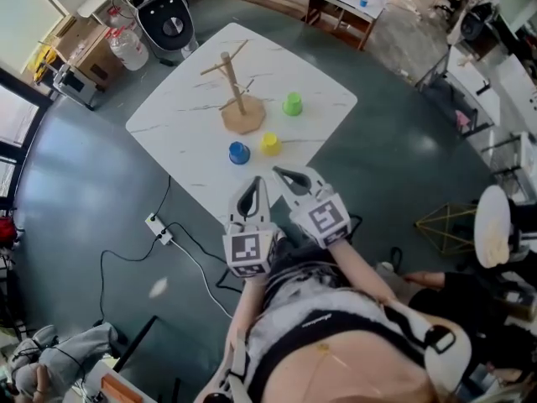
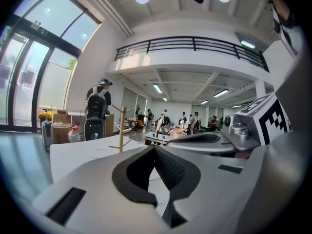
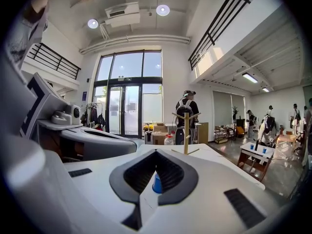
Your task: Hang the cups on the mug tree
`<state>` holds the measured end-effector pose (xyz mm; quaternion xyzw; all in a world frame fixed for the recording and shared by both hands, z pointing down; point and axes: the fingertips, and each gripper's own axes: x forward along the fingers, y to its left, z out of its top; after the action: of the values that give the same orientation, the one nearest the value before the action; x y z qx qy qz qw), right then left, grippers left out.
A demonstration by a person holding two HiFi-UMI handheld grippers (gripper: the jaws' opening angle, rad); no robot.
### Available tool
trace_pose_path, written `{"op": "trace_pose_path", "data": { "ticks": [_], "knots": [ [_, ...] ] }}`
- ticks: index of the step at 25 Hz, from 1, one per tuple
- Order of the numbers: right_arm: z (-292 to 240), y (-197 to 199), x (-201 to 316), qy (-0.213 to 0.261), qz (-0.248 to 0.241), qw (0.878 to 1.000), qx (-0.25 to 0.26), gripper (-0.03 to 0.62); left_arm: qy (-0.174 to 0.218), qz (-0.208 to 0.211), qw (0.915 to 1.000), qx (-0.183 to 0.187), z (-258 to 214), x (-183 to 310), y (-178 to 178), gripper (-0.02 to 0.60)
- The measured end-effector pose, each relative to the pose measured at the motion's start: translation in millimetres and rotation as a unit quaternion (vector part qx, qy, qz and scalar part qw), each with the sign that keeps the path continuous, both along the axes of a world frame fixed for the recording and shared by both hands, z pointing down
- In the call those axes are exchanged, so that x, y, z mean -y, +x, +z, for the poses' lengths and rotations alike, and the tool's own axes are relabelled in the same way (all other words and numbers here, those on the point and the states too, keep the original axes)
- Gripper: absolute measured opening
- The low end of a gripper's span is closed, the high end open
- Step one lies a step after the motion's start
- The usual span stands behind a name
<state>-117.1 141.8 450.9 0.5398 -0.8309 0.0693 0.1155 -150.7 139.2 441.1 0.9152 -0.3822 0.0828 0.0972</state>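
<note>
A wooden mug tree stands bare on the white marble table. Near it sit a green cup, a yellow cup and a blue cup. My left gripper and right gripper hover side by side over the table's near edge, short of the cups, both shut and empty. The left gripper view shows the closed jaws with the tree far beyond. In the right gripper view the blue cup shows past the closed jaws, and the tree stands further back.
A black-and-white machine and water bottles stand beyond the table's far left. A power strip with cables lies on the floor at the left. A low wooden shelf and a white stool are to the right.
</note>
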Motion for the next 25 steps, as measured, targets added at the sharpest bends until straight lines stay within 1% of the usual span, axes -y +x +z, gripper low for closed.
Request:
{"op": "trace_pose_path", "data": {
  "ticks": [3,9,14,19,22,25],
  "knots": [
    [0,3,15,0.002,-0.016,1.000,0.006,0.003,-0.009,-0.025,0.9996,0.000,4,13,0,-0.003],
    [-5,21,53,0.002,-0.073,0.997,0.011,0.003,-0.014,-0.089,0.9959,0.010,3,44,13,-0.002],
    [-9,8,84,0.003,-0.135,0.991,0.012,0.003,-0.016,-0.134,0.9907,0.010,3,68,10,-0.002],
    [-13,1,101,-0.002,-0.205,0.979,0.018,0.003,-0.012,-0.202,0.9792,0.016,-4,82,8,0.000],
    [-18,-3,108,-0.003,-0.257,0.966,0.014,0.003,-0.011,-0.254,0.9671,0.017,-9,88,4,0.000],
    [-20,-2,112,-0.004,-0.294,0.956,0.011,0.003,-0.012,-0.293,0.9558,0.018,-11,90,4,0.000]
  ]
}}
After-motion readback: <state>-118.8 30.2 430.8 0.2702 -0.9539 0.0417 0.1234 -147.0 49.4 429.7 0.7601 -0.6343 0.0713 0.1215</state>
